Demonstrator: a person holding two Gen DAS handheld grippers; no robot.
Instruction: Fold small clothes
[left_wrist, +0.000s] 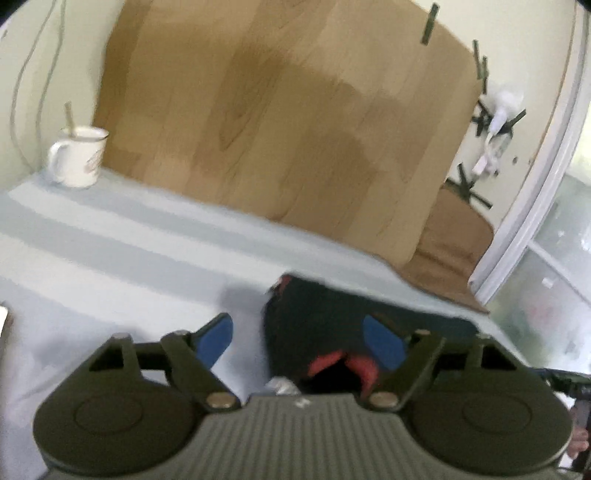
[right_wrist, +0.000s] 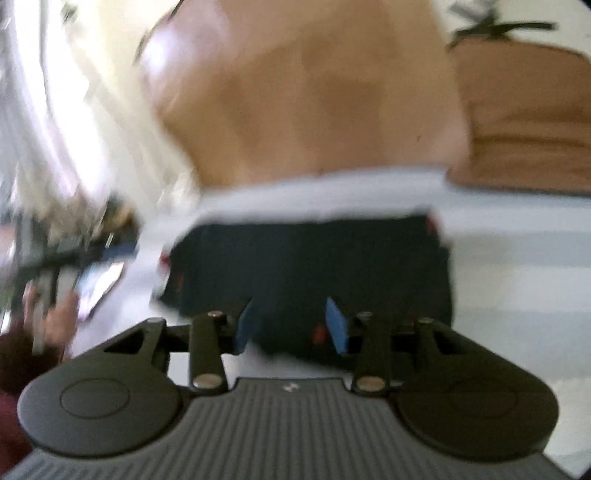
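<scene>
A small dark navy garment (left_wrist: 325, 325) with red trim (left_wrist: 343, 363) lies on a pale striped cloth. My left gripper (left_wrist: 299, 339) is open, its blue pads (left_wrist: 216, 339) spread wide, with the garment's left edge between them. In the right wrist view the same garment (right_wrist: 314, 258) lies flat as a dark rectangle. My right gripper (right_wrist: 290, 325) is open over its near edge, blue pads (right_wrist: 338, 325) apart and empty. Both views are blurred.
A white mug (left_wrist: 79, 157) with a stick in it stands at the back left. A wooden board (left_wrist: 280, 122) leans against the wall behind the cloth (left_wrist: 110, 236). A brown cushion (right_wrist: 524, 122) lies at the right. A hand (right_wrist: 55, 317) shows at the left.
</scene>
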